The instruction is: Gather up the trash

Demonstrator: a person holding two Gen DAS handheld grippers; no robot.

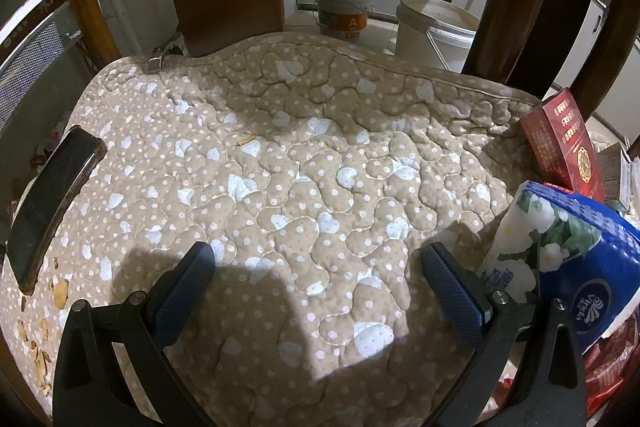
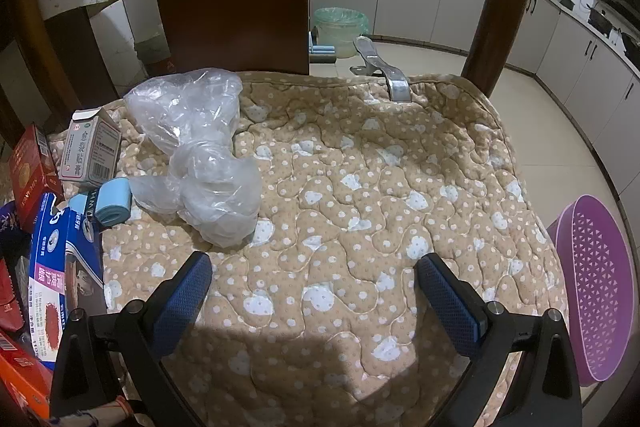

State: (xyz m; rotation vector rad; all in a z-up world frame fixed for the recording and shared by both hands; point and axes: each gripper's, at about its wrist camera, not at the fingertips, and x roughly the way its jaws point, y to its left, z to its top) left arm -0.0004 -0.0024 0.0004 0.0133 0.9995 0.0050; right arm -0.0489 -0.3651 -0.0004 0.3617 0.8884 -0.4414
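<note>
Low in the left wrist frame, the left gripper [image 1: 318, 267] has its blue-padded fingers spread wide with nothing between them, over a beige quilted cushion [image 1: 304, 163]. A dark phone [image 1: 52, 207] lies at the left edge, a blue tissue pack [image 1: 568, 259] and a red box [image 1: 560, 143] at the right. Low in the right wrist frame, the right gripper [image 2: 314, 277] is equally wide apart and holds nothing. Left of centre there, a crumpled clear plastic bag [image 2: 196, 155] rests on the cushion, touching a pale blue roll [image 2: 114, 205] at its lower left, near a grey medicine box [image 2: 92, 151]
</note>
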